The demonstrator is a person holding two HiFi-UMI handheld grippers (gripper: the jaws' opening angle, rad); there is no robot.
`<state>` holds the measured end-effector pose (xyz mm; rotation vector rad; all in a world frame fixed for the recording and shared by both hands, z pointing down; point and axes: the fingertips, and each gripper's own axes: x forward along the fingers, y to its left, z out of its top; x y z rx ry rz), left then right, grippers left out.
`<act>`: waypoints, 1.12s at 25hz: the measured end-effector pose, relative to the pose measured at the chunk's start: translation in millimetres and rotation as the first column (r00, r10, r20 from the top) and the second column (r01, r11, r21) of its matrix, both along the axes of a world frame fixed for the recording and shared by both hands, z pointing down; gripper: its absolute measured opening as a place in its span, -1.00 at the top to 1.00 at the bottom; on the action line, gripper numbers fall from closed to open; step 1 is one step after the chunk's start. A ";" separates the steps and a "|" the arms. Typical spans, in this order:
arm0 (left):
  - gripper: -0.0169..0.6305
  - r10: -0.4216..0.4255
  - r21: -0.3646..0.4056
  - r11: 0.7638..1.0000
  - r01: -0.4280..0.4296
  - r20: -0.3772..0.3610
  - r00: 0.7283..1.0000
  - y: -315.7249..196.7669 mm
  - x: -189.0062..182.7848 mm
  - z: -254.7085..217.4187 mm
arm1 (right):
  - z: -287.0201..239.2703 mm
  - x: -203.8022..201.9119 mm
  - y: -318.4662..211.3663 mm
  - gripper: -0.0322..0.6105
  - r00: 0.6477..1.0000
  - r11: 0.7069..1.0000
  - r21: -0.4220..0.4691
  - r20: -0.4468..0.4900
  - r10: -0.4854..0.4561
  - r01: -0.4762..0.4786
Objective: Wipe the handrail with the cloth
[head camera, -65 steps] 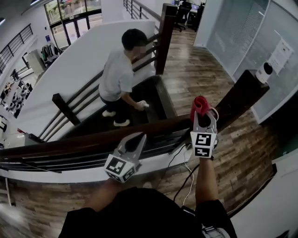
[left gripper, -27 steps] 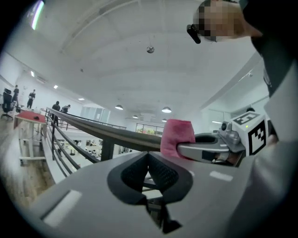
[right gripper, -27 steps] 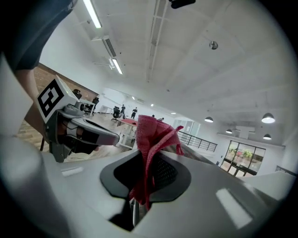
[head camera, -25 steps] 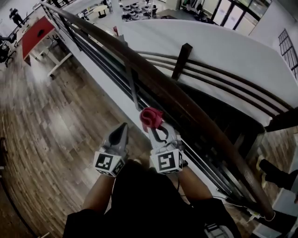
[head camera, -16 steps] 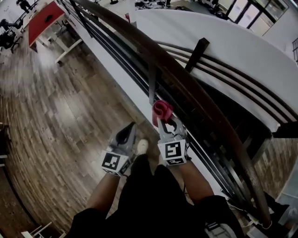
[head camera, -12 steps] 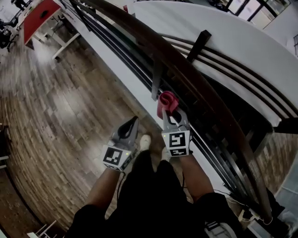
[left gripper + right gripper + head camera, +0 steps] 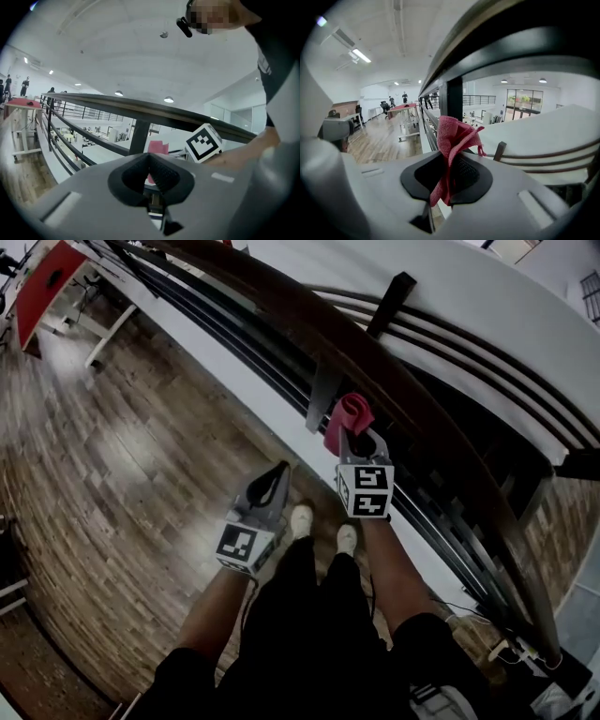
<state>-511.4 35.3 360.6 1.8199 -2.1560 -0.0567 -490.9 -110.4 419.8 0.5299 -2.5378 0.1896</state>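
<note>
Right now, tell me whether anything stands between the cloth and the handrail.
Nothing visible does. The right claw holds the red cloth just below the handrail, open air between them. An upright post stands close behind the cloth, under the rail.

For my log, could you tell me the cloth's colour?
The cloth is pinkish red, clearest in the right gripper view.

A crumpled red cloth [image 7: 349, 416] is gripped by the right gripper [image 7: 359, 439] just beside the dark wooden handrail [image 7: 281, 298]; the left gripper [image 7: 277, 474] is held over brown wood-plank floor [image 7: 122, 456].
</note>
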 end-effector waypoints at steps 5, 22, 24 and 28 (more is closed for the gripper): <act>0.95 0.045 -0.004 0.999 -0.045 -0.029 0.999 -7.9 -1.4 10.0 | -3.9 -11.4 -17.5 0.76 0.995 0.993 -0.072 0.021 0.095 -0.093; 0.95 0.097 -0.017 0.995 -0.099 -0.071 0.993 -23.6 4.8 23.2 | 5.2 -22.6 -42.4 0.76 0.962 0.979 0.203 -0.263 0.072 -0.017; 0.95 0.106 -0.021 0.994 -0.108 -0.072 0.992 -23.8 6.3 25.1 | 4.8 -17.4 -39.4 0.76 0.959 0.975 0.220 -0.273 0.077 -0.016; 0.95 0.132 -0.030 0.990 -0.135 -0.074 0.988 -25.6 11.5 28.6 | 2.9 -9.9 -36.8 0.76 0.961 0.974 0.223 -0.264 0.088 -0.029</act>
